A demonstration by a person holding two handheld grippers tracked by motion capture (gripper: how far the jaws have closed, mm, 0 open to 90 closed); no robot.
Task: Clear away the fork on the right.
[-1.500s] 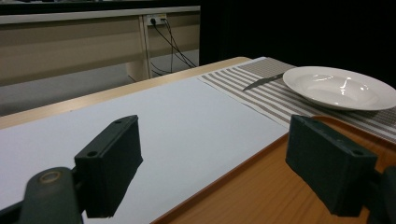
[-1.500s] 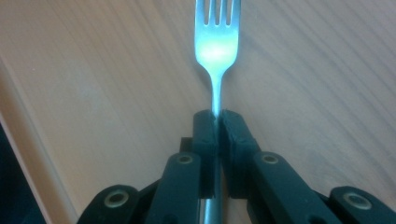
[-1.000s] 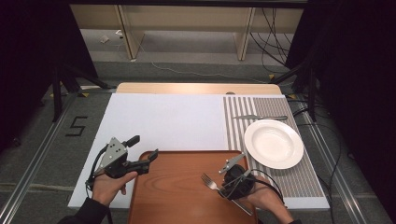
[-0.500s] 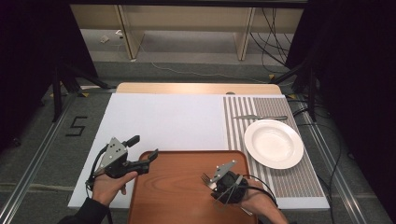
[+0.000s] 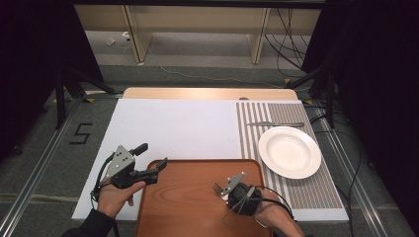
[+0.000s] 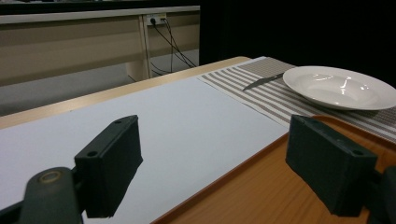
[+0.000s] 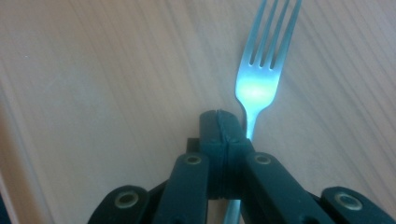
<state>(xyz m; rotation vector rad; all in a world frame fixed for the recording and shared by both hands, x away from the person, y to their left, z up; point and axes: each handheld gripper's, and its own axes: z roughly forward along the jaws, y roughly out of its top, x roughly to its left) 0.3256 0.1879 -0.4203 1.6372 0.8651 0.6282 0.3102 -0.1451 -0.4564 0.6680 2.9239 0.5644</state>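
Observation:
A metal fork (image 5: 217,188) lies on the brown wooden tray (image 5: 188,202) at the table's front. My right gripper (image 5: 225,193) points down at it. In the right gripper view its jaws (image 7: 223,122) have just been closing and now meet at the fork's (image 7: 258,79) neck, with the handle hidden under the pads and the tines pointing away. My left gripper (image 5: 154,155) hovers open over the tray's left rim, with nothing between its fingers. The left gripper view shows its wide-apart jaws (image 6: 215,163) above the tray edge (image 6: 261,186).
A white plate (image 5: 289,150) sits on the striped mat (image 5: 311,192) at the right, with a knife (image 5: 274,124) lying just behind it. Both also show in the left gripper view, the plate (image 6: 336,86) and the knife (image 6: 262,81). A white mat (image 5: 178,128) covers the table's middle.
My right gripper's jaws have closed at the fork's handle, and the hand has shifted slightly toward the front. The left gripper has not moved.

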